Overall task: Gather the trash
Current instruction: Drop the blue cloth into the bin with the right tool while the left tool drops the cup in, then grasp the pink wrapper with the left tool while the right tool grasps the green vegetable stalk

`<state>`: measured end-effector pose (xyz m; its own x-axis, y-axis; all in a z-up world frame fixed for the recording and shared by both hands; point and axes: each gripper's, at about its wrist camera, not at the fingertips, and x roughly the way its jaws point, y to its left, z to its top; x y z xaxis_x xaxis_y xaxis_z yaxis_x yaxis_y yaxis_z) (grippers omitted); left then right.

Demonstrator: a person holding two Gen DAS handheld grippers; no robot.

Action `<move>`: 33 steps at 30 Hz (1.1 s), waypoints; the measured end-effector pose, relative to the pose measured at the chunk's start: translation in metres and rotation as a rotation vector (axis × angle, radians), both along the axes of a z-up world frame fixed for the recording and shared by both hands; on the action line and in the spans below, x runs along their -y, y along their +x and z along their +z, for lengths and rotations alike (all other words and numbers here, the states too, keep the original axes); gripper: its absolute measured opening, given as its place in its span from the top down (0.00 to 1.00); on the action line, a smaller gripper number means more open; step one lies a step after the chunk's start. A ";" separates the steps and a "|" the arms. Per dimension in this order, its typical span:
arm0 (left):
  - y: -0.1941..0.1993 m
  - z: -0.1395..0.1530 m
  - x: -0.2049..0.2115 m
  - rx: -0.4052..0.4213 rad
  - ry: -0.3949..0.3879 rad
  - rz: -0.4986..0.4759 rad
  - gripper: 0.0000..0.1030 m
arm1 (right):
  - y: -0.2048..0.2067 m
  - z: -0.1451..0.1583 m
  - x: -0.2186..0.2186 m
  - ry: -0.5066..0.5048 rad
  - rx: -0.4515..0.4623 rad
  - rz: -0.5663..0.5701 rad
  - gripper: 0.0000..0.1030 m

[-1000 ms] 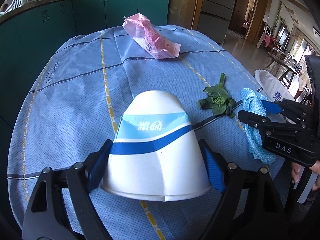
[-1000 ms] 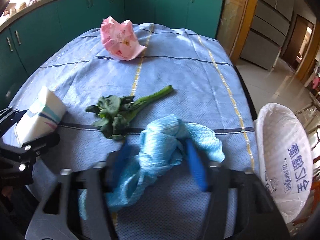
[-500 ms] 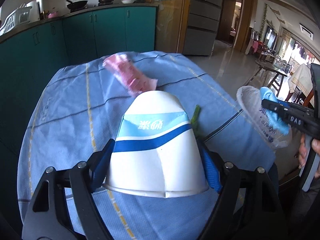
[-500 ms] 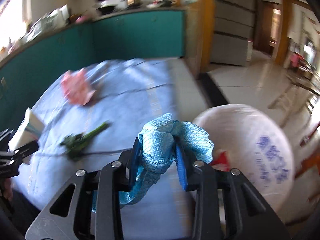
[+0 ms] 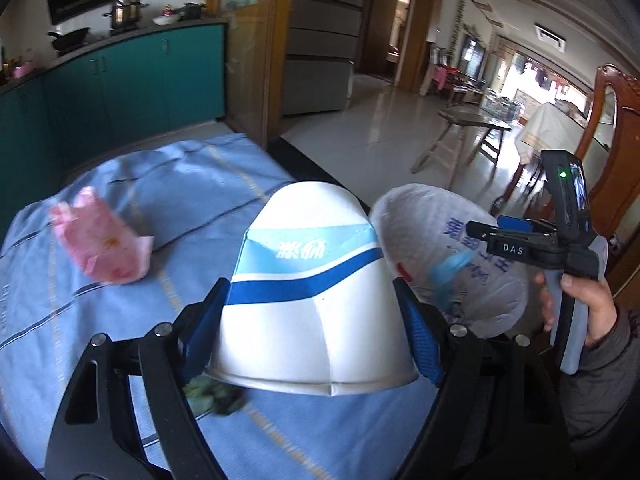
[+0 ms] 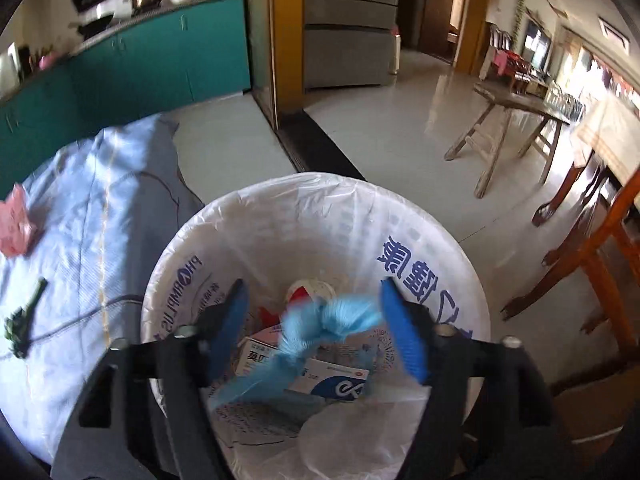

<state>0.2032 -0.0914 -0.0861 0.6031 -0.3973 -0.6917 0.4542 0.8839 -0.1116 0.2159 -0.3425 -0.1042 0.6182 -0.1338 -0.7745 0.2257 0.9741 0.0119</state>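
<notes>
Hovering above the lined trash bin [image 6: 460,248], the right gripper [image 6: 316,328] stands with its jaws spread wide, and the blue cloth [image 6: 320,324] lies blurred between and just below the blue pads [image 6: 404,336], touching neither as far as can be told; it looks loose and falling into the bin. The bin mouth lies straight ahead of and beneath this claw, so the drop needs no further reach. The cloth is soft, woven, knotted into a rope-like twist. The bin's liner is thin, crinkled white plastic with blue print; a flat cardboard box [image 6: 304,368] lies inside. The left gripper [image 5: 312,320] clamps a white paper cup [image 5: 312,300], smooth and tapered, its narrow base pointing forward. The bin sits just to that claw's right. A pink wrapper [image 5: 100,248] and a green vegetable stalk [image 6: 22,320] rest on the blue tablecloth [image 5: 120,340].
</notes>
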 end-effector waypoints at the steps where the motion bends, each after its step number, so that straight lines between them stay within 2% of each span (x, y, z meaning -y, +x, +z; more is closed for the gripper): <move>1: 0.003 -0.003 0.008 -0.012 -0.004 -0.018 0.22 | -0.005 0.002 0.002 0.009 0.010 -0.001 0.27; 5: 0.013 -0.016 0.054 -0.033 0.007 -0.092 0.22 | -0.034 0.013 0.013 -0.039 0.036 -0.042 0.22; 12: 0.023 -0.040 0.136 -0.054 0.031 -0.204 0.19 | -0.088 0.023 0.037 -0.072 0.026 -0.132 0.21; 14: 0.026 -0.048 0.150 -0.107 0.000 -0.230 0.18 | -0.097 0.025 0.042 -0.074 0.027 -0.153 0.21; 16: 0.027 -0.052 0.158 -0.147 -0.050 -0.253 0.16 | -0.104 0.028 0.047 -0.076 0.031 -0.176 0.20; 18: 0.025 -0.050 0.163 -0.138 -0.067 -0.273 0.12 | -0.107 0.028 0.049 -0.072 0.031 -0.194 0.19; 22: 0.016 -0.041 0.156 -0.062 -0.011 -0.270 0.09 | -0.104 0.021 0.046 -0.066 0.018 -0.185 0.19; 24: 0.022 -0.037 0.140 0.002 0.056 -0.205 0.09 | -0.099 0.017 0.039 -0.057 0.010 -0.160 0.19; 25: 0.027 -0.032 0.120 0.067 0.124 -0.096 0.09 | -0.097 0.016 0.034 -0.051 0.011 -0.144 0.19; 27: 0.043 -0.026 0.076 0.132 0.198 0.110 0.09 | -0.093 0.013 0.026 -0.044 0.012 -0.113 0.19; 29: 0.062 -0.020 0.027 0.122 0.181 0.282 0.09 | -0.090 0.010 0.019 -0.040 0.006 -0.093 0.19; 30: 0.076 -0.017 -0.009 0.099 0.162 0.404 0.09 | -0.086 0.007 0.015 -0.035 0.000 -0.083 0.19; 33: 0.107 -0.015 -0.091 0.044 0.107 0.648 0.09 | -0.077 0.000 0.003 -0.016 -0.012 -0.057 0.19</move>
<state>0.3097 -0.0007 -0.1009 0.7255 0.1258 -0.6766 -0.1719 0.9851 -0.0012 0.1393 -0.3452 -0.1039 0.5996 -0.1813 -0.7795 0.2810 0.9597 -0.0071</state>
